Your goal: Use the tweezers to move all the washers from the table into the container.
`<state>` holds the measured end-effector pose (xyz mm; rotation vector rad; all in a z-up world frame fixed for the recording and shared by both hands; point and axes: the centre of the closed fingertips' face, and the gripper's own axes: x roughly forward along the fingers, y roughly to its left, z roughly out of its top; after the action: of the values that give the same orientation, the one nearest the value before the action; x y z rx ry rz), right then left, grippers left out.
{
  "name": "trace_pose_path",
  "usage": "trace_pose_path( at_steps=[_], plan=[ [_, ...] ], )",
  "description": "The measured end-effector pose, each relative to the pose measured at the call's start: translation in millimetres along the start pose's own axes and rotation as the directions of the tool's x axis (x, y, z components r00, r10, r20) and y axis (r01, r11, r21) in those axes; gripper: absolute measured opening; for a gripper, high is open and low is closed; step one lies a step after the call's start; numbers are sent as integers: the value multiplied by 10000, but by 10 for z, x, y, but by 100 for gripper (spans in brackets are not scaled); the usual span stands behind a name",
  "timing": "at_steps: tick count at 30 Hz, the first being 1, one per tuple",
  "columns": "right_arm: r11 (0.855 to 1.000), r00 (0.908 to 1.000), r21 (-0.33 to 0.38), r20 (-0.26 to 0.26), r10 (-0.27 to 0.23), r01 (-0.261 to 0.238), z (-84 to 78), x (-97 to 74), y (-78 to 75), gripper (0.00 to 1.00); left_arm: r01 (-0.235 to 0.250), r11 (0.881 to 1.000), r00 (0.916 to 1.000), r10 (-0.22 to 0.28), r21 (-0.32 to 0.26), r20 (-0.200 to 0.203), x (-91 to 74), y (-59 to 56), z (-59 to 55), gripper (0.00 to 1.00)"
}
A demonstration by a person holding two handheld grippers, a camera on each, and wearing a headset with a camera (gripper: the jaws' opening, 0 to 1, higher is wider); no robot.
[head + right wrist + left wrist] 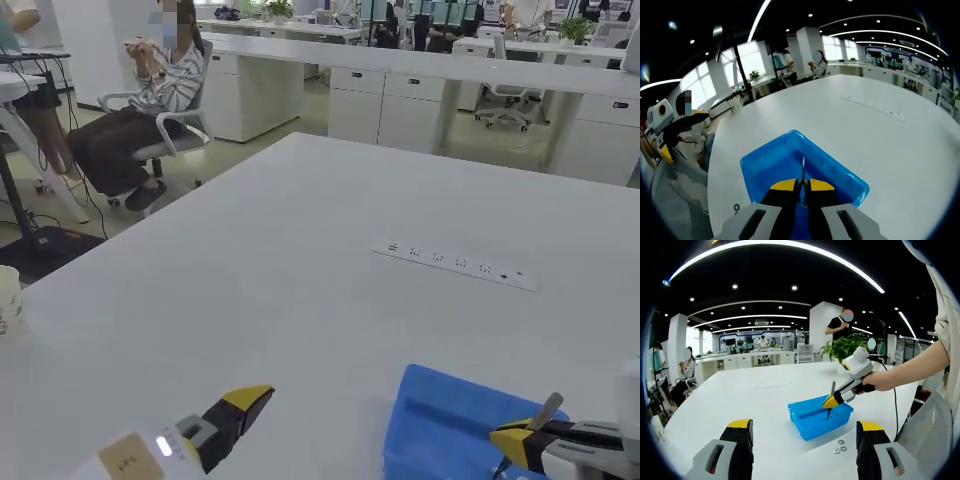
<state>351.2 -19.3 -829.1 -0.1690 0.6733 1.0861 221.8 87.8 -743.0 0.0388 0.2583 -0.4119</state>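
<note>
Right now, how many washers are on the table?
3 washers, close together on the table beside the container, on its near side in the left gripper view. More may be hidden inside the container.

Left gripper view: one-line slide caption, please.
Right claw holds tweezers tip-down over the blue container; washers lie on the table beside it.

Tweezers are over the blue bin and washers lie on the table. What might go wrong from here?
1. The thin metal tweezers sit pinched in the right gripper; they may twist or slip on a pick.
2. The small flat metal washers beside the blue plastic container may skid away when nudged.
3. The open left gripper holds nothing, so the container could shift.
</note>
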Motion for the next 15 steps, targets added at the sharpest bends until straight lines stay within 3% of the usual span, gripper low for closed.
trace_pose_path(
  at_steps=[15],
  plan=[
    [9999,9988,-83,477,88,-85,119,-155,115,4,-28,10000,10000,28,-2,12,-1,3,0,86]
  ],
)
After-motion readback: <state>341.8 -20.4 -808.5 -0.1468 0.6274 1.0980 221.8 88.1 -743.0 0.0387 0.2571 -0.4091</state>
